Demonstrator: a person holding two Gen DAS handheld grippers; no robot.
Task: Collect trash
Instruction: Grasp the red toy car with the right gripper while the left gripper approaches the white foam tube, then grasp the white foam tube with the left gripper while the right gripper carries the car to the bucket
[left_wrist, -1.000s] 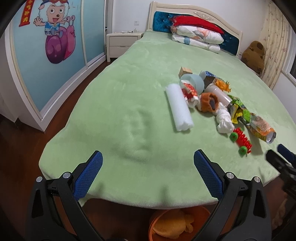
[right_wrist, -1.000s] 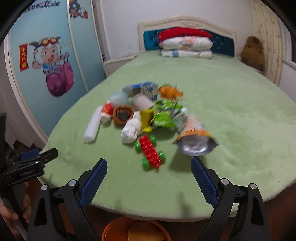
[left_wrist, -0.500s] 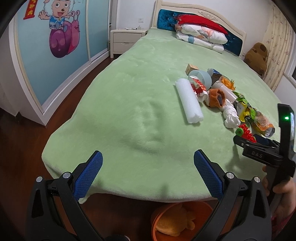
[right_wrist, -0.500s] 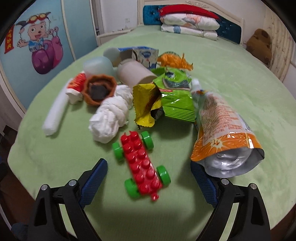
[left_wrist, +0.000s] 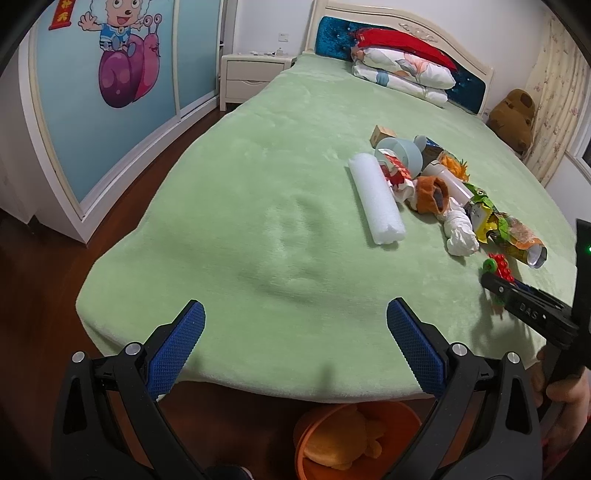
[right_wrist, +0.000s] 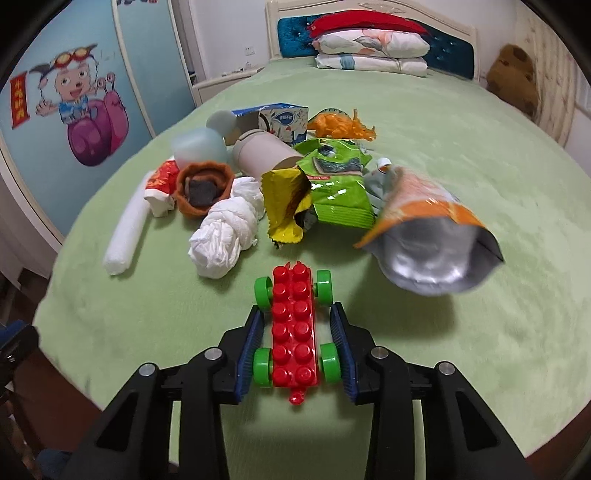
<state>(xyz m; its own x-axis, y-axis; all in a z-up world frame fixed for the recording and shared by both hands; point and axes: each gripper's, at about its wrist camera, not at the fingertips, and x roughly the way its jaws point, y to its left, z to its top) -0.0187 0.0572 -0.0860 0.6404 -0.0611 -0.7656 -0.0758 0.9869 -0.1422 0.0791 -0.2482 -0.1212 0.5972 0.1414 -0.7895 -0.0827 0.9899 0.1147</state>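
The right gripper (right_wrist: 297, 345) is closing on the red plastic block car with green wheels (right_wrist: 295, 332), at 6 o'clock of the pile on the green bed (right_wrist: 461, 129). Its pads only touch round wheels, so the car may roll out. The left gripper (left_wrist: 295, 347) is wide apart, holding nothing.

Left gripper (left_wrist: 295, 343) – jaws wide, over bed (left_wrist: 258, 206).

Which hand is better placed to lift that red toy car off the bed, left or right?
Right. The right gripper already straddles the red toy car, jaws closing against its green wheels. The left gripper is open over bare blanket, well away from the pile.
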